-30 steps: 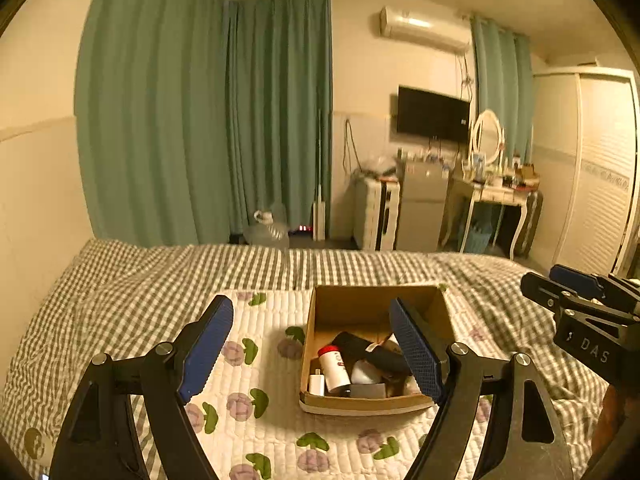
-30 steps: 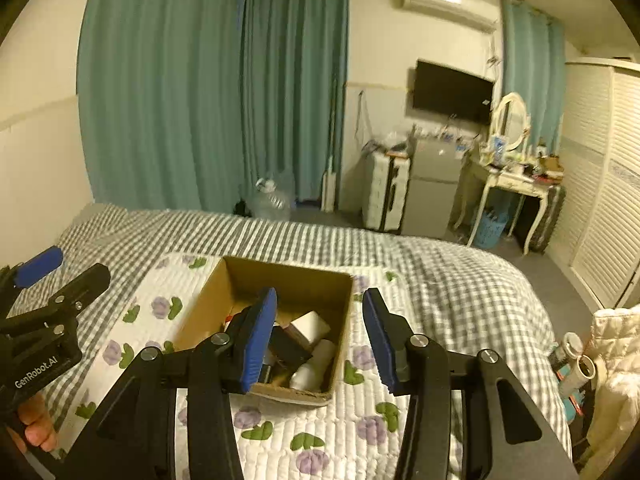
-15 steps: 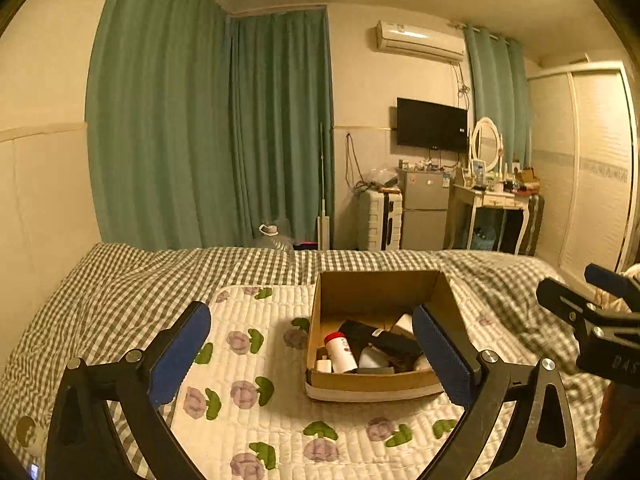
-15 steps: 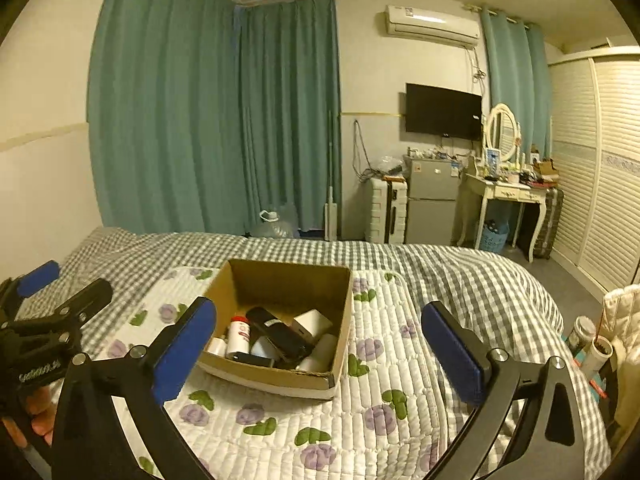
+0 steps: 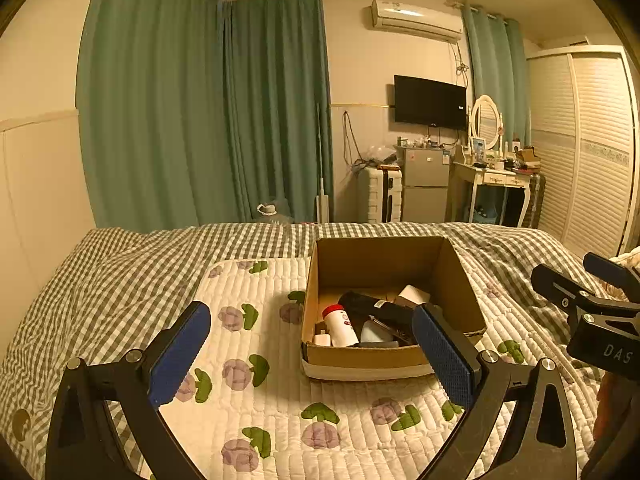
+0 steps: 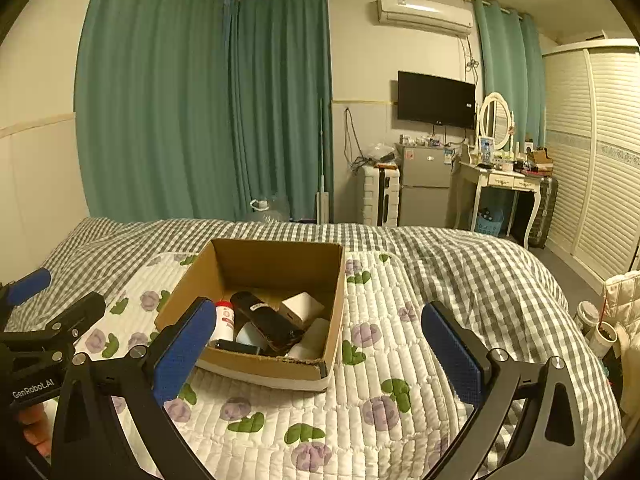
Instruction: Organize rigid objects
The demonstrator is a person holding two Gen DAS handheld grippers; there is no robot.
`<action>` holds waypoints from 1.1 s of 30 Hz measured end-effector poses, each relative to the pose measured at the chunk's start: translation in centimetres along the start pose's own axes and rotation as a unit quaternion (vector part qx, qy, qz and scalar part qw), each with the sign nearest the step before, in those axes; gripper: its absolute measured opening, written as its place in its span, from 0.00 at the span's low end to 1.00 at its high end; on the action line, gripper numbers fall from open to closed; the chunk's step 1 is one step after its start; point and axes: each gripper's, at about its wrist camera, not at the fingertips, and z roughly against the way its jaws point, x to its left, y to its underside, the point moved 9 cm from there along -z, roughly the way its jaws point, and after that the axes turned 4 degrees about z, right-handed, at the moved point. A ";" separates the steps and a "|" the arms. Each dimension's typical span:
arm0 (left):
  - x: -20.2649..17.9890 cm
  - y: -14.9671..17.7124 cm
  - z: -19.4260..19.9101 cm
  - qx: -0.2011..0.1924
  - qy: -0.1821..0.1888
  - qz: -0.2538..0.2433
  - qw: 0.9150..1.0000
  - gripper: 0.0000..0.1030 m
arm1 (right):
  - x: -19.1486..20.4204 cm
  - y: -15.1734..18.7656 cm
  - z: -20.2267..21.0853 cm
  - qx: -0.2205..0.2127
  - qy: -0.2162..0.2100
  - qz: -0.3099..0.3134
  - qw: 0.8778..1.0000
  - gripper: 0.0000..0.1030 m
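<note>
My left gripper [image 5: 310, 356] and right gripper [image 6: 316, 350]: both spread wide, holding nothing, drawn back. Just ahead between them, cardboard box [image 6: 276, 364] on the quilt [image 6: 360, 420], items gathered inside for tidiness.

- Open cardboard box [image 5: 460, 280] [image 6: 192, 280] sits on the quilted mat on the bed.
- Inside lie a red-capped white bottle [image 5: 340, 324] [image 6: 224, 318], a black case [image 5: 380, 308] [image 6: 266, 320] and a small white box [image 5: 414, 294] [image 6: 302, 306].
</note>
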 end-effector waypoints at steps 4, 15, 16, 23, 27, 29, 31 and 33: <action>-0.1 0.3 -0.4 0.001 -0.006 -0.010 1.000 1.00 | 0.1 0.2 -0.2 0.008 0.000 0.003 1.000 1.00; 0.1 0.5 -0.5 0.004 -0.011 -0.005 1.000 1.00 | 0.3 0.4 -0.1 0.005 0.006 0.005 1.000 1.00; 0.1 0.5 -0.5 0.005 -0.010 -0.006 1.000 1.00 | 0.1 0.4 0.0 0.002 0.010 0.003 1.000 1.00; 0.3 0.7 -0.8 0.008 -0.006 0.004 1.000 1.00 | -0.8 0.6 -0.1 0.007 0.016 -0.002 1.000 1.00; 0.3 0.7 -0.8 0.008 -0.001 0.004 1.000 1.00 | -0.8 0.7 -0.3 0.010 0.016 0.000 1.000 1.00; 0.3 0.7 -0.9 0.008 -0.001 0.005 1.000 1.00 | -0.7 0.7 -0.4 0.011 0.017 0.004 1.000 1.00; 0.3 0.7 -0.8 0.008 0.000 0.007 1.000 1.00 | -0.6 0.7 -0.4 0.010 0.017 0.007 1.000 1.00; 0.3 0.6 -0.8 0.008 0.001 0.011 1.000 1.00 | -0.4 0.8 -0.4 0.011 0.016 0.009 1.000 1.00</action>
